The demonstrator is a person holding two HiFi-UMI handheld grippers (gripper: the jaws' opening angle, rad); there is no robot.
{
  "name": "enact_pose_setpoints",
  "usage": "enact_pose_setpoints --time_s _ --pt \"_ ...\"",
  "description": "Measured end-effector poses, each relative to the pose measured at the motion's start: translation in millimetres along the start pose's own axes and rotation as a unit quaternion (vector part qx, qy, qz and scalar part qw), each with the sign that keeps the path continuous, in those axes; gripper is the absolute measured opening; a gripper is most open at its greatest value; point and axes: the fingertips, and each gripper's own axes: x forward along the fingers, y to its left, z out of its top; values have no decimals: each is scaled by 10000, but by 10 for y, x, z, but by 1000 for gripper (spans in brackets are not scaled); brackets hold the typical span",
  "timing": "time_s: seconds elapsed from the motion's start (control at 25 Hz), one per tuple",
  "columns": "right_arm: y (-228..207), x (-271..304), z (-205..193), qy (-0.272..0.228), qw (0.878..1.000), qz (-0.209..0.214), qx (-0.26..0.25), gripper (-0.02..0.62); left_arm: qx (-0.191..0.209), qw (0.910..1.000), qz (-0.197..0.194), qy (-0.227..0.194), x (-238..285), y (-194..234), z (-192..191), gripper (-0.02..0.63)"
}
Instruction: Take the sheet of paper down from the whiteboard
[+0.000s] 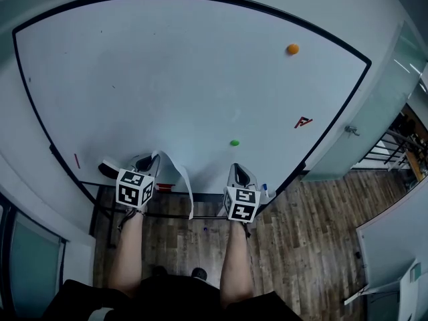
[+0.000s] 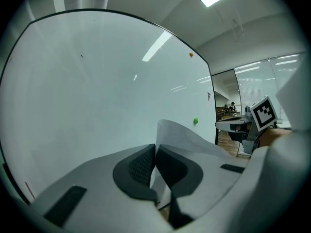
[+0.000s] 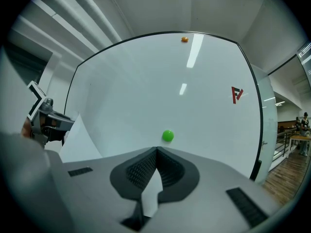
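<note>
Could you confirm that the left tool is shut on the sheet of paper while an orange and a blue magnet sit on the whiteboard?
Not quite: the head view shows the lower magnet is green, not blue. The left tool is indeed shut on the sheet of paper, and the orange magnet sits on the whiteboard too.

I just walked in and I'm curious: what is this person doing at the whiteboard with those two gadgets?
A person stands at a whiteboard with a handheld gripper in each hand. The left gripper is clamped on a sheet of paper, which is off the board and droops from its jaws. The right gripper is shut too, held beside it and apart from the sheet. A green magnet and an orange magnet sit on the board.
</note>
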Motion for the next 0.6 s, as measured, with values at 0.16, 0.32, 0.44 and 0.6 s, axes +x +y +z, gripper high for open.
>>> enact_pose_setpoints --time_s 0.16,0.32,0.44,0.6 --pt "10 28 -19 19 10000 4 0 23 9 10000 -18 8 16 4 0 21" --pt "11 75 -32 25 10000 30 -1 23 6 10000 -53 11 66 -15 8 21" --pt "7 90 -36 24 10000 43 2 23 66 10000 -64 19 86 -35 20 21" --pt "19 97 -37 17 10000 51 64 23 19 9999 -124 1 109 -56 21 21"
